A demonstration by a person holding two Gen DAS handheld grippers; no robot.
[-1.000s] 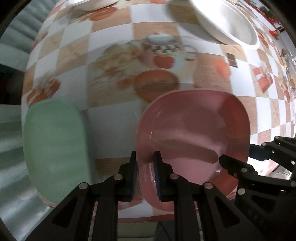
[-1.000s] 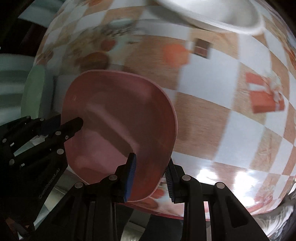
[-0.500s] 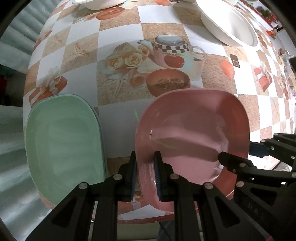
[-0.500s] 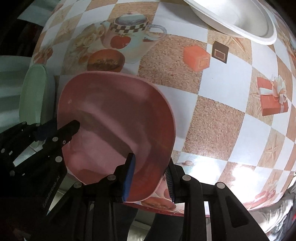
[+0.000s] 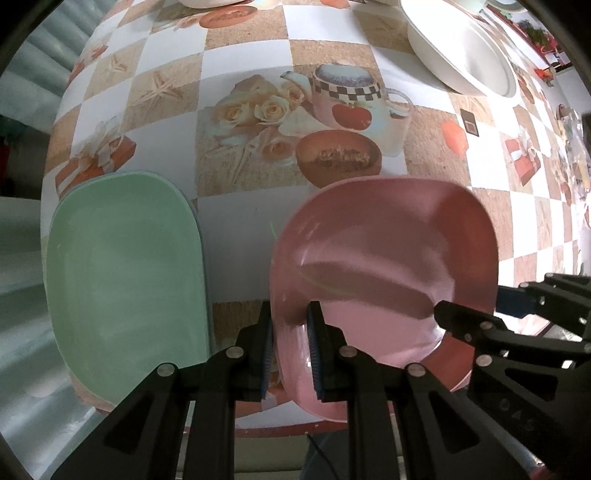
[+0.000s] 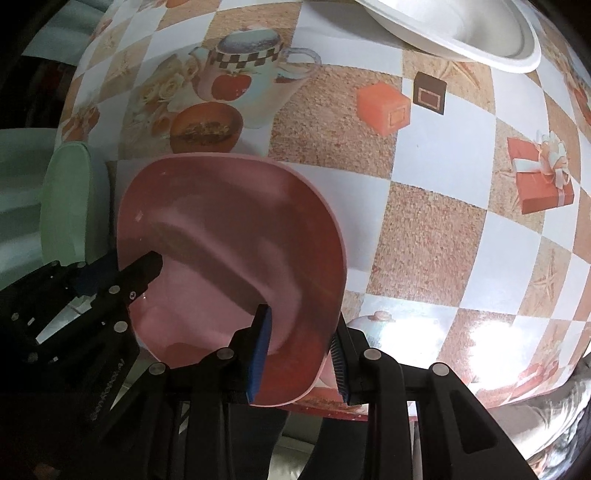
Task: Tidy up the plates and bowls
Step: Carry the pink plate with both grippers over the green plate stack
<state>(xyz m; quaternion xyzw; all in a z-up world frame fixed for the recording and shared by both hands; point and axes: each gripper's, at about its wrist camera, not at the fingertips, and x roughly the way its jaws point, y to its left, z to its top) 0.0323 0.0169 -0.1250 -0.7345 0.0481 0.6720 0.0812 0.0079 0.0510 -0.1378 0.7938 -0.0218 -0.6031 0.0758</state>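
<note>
From the left wrist, the left gripper (image 5: 290,345) pinches the near-left rim of the pink square plate (image 5: 384,273), with the green plate (image 5: 125,266) just beside it to the left on the checked tablecloth (image 5: 243,48); whether the pink plate's underside touches the table is hidden. Over on the right wrist view, the right gripper (image 6: 299,354) straddles the near-right rim, pads looking not fully pressed; a white bowl (image 6: 454,29) sits cut off far behind.

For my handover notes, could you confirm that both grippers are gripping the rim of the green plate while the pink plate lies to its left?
The colours are swapped. The left wrist view shows the left gripper and right gripper both gripping the pink plate; the green plate lies to its left on the table.
</note>
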